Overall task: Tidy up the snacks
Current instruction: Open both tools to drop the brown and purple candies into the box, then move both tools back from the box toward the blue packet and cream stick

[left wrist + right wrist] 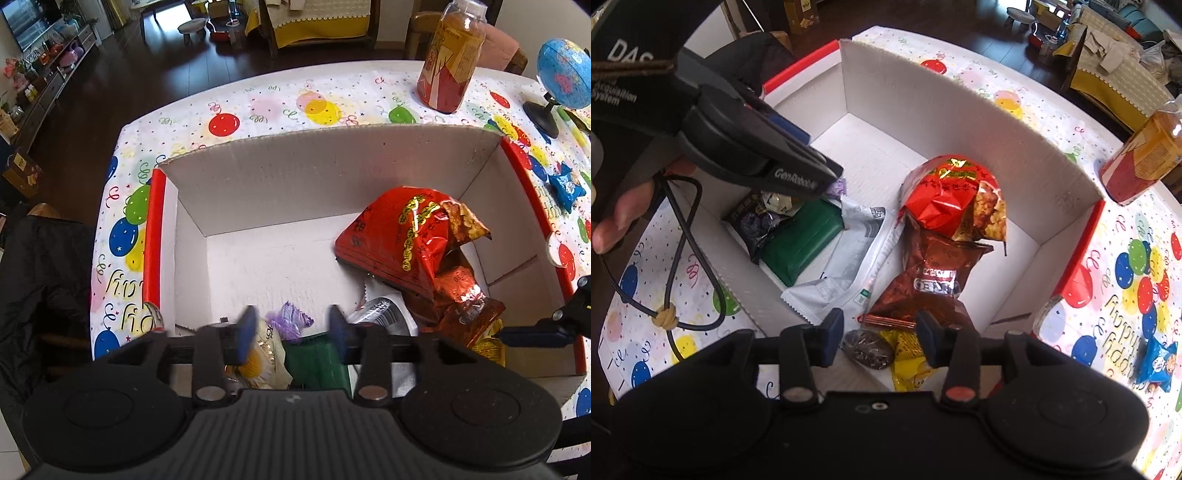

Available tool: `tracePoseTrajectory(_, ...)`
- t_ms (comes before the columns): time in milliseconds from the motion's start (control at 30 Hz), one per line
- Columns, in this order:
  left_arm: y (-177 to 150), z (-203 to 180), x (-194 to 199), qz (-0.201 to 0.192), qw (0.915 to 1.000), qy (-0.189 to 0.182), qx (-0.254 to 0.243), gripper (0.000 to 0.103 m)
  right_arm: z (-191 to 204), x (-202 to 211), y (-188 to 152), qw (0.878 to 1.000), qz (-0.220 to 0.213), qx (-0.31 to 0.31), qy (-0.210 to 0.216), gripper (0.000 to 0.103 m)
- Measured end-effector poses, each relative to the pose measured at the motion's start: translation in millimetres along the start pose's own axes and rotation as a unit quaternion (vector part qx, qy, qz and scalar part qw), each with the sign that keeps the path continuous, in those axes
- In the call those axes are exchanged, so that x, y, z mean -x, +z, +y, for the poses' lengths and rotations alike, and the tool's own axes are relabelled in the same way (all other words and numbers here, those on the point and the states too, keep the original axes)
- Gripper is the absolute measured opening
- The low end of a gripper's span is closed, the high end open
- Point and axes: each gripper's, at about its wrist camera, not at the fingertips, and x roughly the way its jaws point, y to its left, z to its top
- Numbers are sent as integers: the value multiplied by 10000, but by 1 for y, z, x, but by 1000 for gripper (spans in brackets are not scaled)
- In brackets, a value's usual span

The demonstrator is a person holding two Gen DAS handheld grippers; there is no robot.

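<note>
Both grippers point steeply down into an open cardboard box (332, 162) that sits on a counter (280, 99) covered with a balloon-print cloth. The left gripper (293, 328) has its fingers apart and holds nothing; a purple candy (290, 319) and a green packet (317, 363) lie just below its tips, and a pale yellow packet (264, 354) sits by its left finger. The right gripper (880, 341) is likewise apart and empty, with a dark round sweet (867, 349) and a yellow packet (907, 356) just under it. Ahead of it lie a brown bag (932, 280), a red bag (945, 199) and a white pouch (846, 273). Outside the box, to its right, a blue candy (1156, 363) lies on the cloth, and a bottle (1141, 158) stands beyond the far wall.
</note>
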Motion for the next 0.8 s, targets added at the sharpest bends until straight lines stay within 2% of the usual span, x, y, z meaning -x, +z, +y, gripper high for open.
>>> tracePoseTrajectory(33, -1, 0, 3, -25, 10000, -17, 23, 59, 0, 3, -1, 10000, -37, -11, -1, 52)
tracePoseTrajectory(300, -8, -6, 31, -244, 9997, 53, 63, 62, 4, 33, -8, 9993, -364, -97, -83, 77)
tracePoseTrajectory(367, -10, -7, 39, -310, 9995, 83, 64, 67, 4, 40, -10, 9989, -430, -132, -109, 79)
tracePoseTrajectory(500, -14, -10, 54, -426, 9990, 108, 91, 70, 5, 56, -18, 9981, -568, -171, -155, 82)
tracePoseTrajectory(567, -16, -12, 62, -489, 9987, 94, 122, 77, 4, 64, -23, 9976, -637, -214, -167, 85)
tracePoseTrajectory(700, -21, -18, 78, -633, 9979, 75, 117, 79, 2, 80, -34, 9963, -787, -320, -154, 90)
tracePoseTrajectory(800, -24, -24, 88, -721, 9974, 37, 85, 85, -1, 90, -43, 9952, -876, -389, -177, 93)
